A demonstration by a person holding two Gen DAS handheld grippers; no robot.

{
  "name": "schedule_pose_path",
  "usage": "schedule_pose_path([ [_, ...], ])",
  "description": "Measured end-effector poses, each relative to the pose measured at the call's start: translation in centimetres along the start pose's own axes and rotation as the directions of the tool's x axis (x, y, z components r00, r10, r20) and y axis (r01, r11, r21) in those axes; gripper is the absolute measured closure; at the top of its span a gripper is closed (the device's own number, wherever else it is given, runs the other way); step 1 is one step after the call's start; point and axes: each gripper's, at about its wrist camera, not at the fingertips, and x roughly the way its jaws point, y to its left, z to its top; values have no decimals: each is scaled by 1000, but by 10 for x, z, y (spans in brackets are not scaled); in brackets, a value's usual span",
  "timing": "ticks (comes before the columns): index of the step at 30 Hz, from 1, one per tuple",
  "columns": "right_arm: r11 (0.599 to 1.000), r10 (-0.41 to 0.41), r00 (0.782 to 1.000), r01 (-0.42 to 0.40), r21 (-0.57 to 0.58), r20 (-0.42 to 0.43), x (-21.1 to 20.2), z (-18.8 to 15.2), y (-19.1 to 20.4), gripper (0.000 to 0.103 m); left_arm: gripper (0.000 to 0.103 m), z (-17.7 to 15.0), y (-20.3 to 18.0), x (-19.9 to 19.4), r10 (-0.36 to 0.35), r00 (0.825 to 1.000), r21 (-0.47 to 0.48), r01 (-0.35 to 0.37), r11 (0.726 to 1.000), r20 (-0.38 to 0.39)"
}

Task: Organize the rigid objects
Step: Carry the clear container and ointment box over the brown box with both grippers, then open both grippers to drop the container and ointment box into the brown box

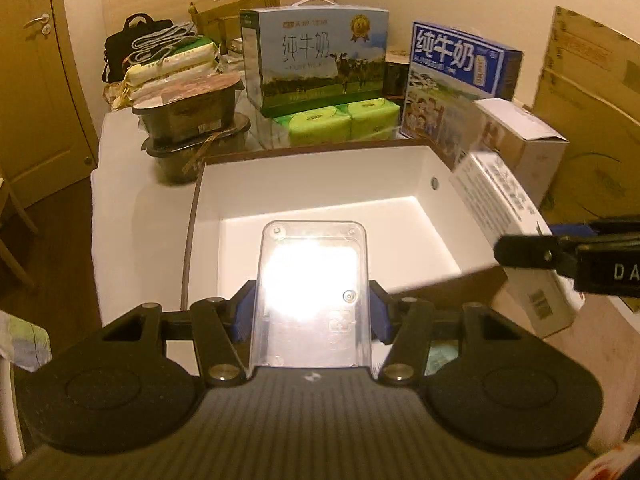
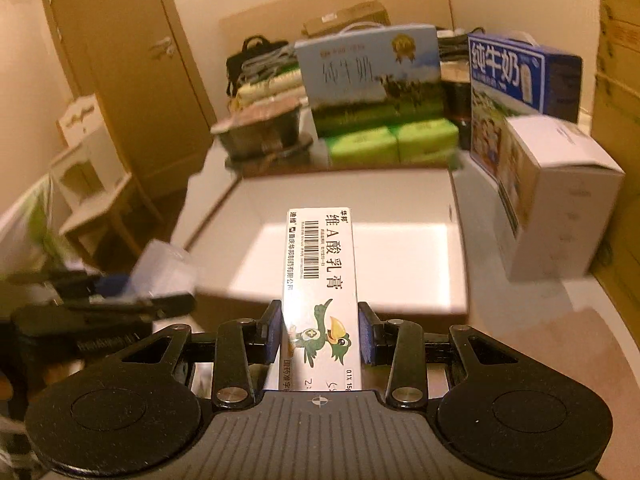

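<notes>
So the main container here is a white box (image 1: 320, 184) with brown outer walls, sitting open on the counter (image 1: 132, 216). Its floor looks bare from both wrist views, just a bright patch of light on it.

Behind it there's a pile of stuff: a light blue milk carton (image 1: 316, 56) with a handle, printed 纯牛奶, standing on green tissue packs (image 1: 340, 120); a darker blue milk carton (image 1: 456, 76), also 纯牛奶; a plain white carton (image 1: 524, 140) on the right; two stacked dark food tubs (image 1: 192, 120) on the left, with a black bag (image 1: 132, 44) further back.

The left tongs (image 1: 312, 312) are clamped on a clear plastic case (image 1: 312, 292), blue pads pressing both its sides. It's held over the box's near edge, and glare washes out whatever's inside it.

The right tongs (image 2: 320, 332) are gripping a long white ointment box (image 2: 322, 292), also poking out over the near edge of the white box. Its label reads 维A酸乳膏, with a barcode, a cartoon green bird with a yellow beak, and smaller company text I can't fully make out. In the left view the same box sits tilted over the right wall.
</notes>
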Motion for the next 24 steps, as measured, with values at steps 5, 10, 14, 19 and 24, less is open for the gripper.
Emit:
schedule_pose_path([
  [5,1000,-4,1000,4,14,10,32,31,-5,64,49,27,-2,32,14,1000,13,-14,1000,-5],
  [10,998,-50,999,50,25,-18,73,47,-14,64,49,44,-2,70,30,999,11,-29,1000,-34],
  [14,996,-79,995,82,45,-64,104,47,-25,64,49,44,-1,103,31,995,4,-30,1000,-91],
  [19,991,-91,985,104,88,-146,140,38,-43,64,49,37,-2,136,19,987,-22,-23,999,-159],
  [24,988,-96,975,118,100,-201,162,30,-53,64,49,35,-5,158,21,980,-26,-27,999,-197],
])
